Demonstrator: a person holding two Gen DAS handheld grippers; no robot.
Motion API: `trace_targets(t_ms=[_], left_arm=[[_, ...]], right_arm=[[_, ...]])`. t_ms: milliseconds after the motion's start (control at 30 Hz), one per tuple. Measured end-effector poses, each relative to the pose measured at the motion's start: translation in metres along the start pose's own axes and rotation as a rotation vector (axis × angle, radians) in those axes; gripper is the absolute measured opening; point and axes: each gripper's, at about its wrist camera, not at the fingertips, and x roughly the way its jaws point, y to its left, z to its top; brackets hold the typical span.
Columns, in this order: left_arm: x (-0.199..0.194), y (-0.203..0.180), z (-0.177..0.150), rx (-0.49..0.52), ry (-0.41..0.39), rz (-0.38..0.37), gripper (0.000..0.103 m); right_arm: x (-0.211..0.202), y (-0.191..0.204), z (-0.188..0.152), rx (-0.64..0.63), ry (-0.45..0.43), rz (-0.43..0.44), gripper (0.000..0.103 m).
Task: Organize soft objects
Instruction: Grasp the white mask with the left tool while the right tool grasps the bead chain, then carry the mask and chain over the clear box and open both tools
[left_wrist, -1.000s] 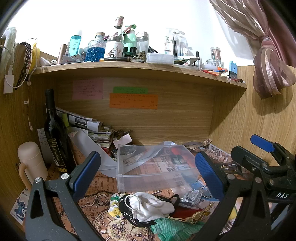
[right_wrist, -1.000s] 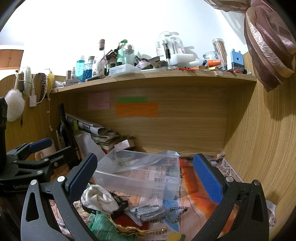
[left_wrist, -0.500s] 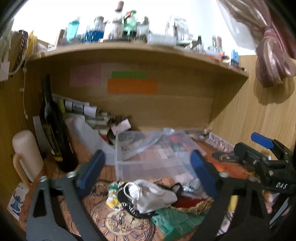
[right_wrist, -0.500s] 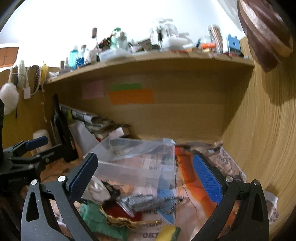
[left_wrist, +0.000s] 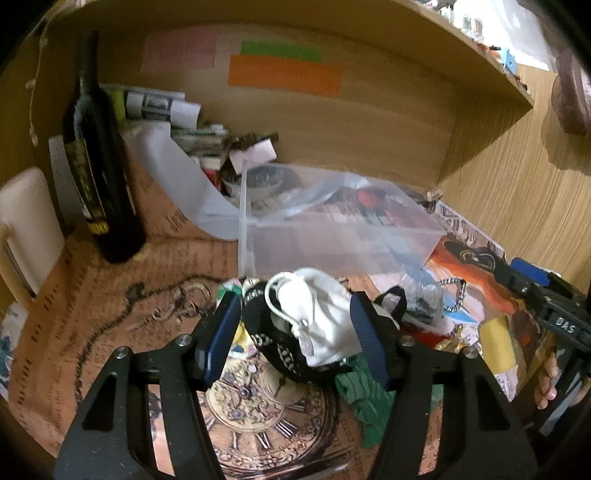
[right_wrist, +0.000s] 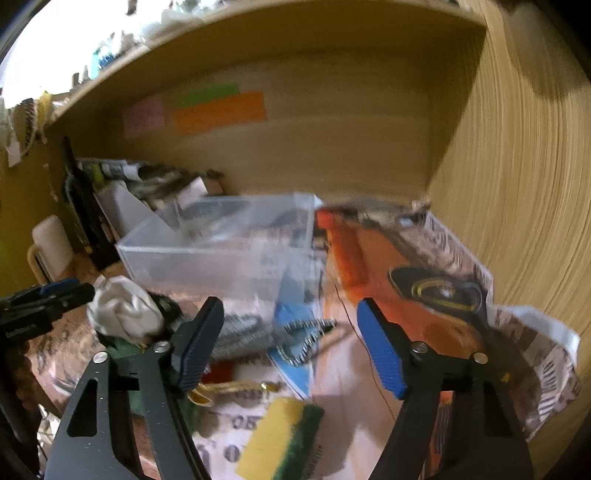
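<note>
A white face mask (left_wrist: 317, 317) lies on a black patterned cloth (left_wrist: 273, 354) in a pile on the desk; it also shows in the right wrist view (right_wrist: 123, 314). My left gripper (left_wrist: 295, 339) is open, its blue pads on either side of the white mask, close above it. A green cloth (left_wrist: 364, 387) lies just right of the pile. A yellow-green sponge (right_wrist: 280, 439) lies low in front of my right gripper (right_wrist: 291, 343), which is open and empty above a silver beaded piece (right_wrist: 258, 336). A clear plastic box (left_wrist: 332, 229) stands behind the pile.
A dark wine bottle (left_wrist: 99, 177) and a cream mug (left_wrist: 26, 225) stand at the left. Rolled papers and clutter (left_wrist: 192, 125) fill the back left corner. Wooden walls close the back and right. Printed papers (right_wrist: 424, 280) cover the desk.
Both grippers have tilted down and moved in towards the desk. My left gripper has come down around the white mask. The sponge has come into the right wrist view.
</note>
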Motion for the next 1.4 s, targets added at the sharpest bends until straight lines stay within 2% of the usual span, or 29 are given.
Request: trace_targets(t_ms=[233, 433, 500, 533, 600, 667, 700, 767, 967, 1167, 1400], left_arm=[[0.026, -0.004, -0.005, -0.007, 0.061, -0.012, 0.061], [0.036, -0.005, -0.004, 0.006, 0.067, -0.005, 0.044], [0.039, -0.004, -0.003, 0.003, 0.074, -0.011, 0.032], [0.042, -0.004, -0.003, 0.001, 0.082, -0.02, 0.03], [0.045, -0.004, -0.002, 0.004, 0.088, -0.026, 0.021], [0.047, -0.005, -0.001, 0.011, 0.088, -0.027, 0.017], [0.048, -0.006, 0.0, 0.015, 0.084, -0.029, 0.015], [0.047, -0.009, 0.001, 0.022, 0.076, -0.029, 0.014], [0.039, -0.013, 0.009, 0.024, 0.038, -0.044, 0.01], [0.02, -0.018, 0.021, 0.042, -0.03, -0.041, 0.01], [0.001, -0.016, 0.044, 0.049, -0.114, -0.02, 0.01]], right_arm=[[0.03, -0.02, -0.015, 0.05, 0.134, -0.006, 0.05], [0.051, -0.026, -0.016, 0.06, 0.207, 0.03, 0.044], [0.058, -0.024, -0.015, 0.052, 0.234, 0.047, 0.043], [0.061, -0.023, -0.014, 0.042, 0.244, 0.046, 0.042], [0.068, -0.021, -0.013, 0.026, 0.267, 0.044, 0.033], [0.075, -0.022, -0.013, 0.021, 0.286, 0.054, 0.02], [0.076, -0.023, -0.013, 0.023, 0.288, 0.056, 0.018], [0.078, -0.025, -0.013, 0.03, 0.284, 0.058, 0.012], [0.074, -0.027, -0.011, 0.035, 0.233, 0.037, 0.008], [0.06, -0.034, -0.002, 0.046, 0.164, 0.009, 0.007], [0.038, -0.036, 0.015, 0.057, 0.084, 0.017, 0.007]])
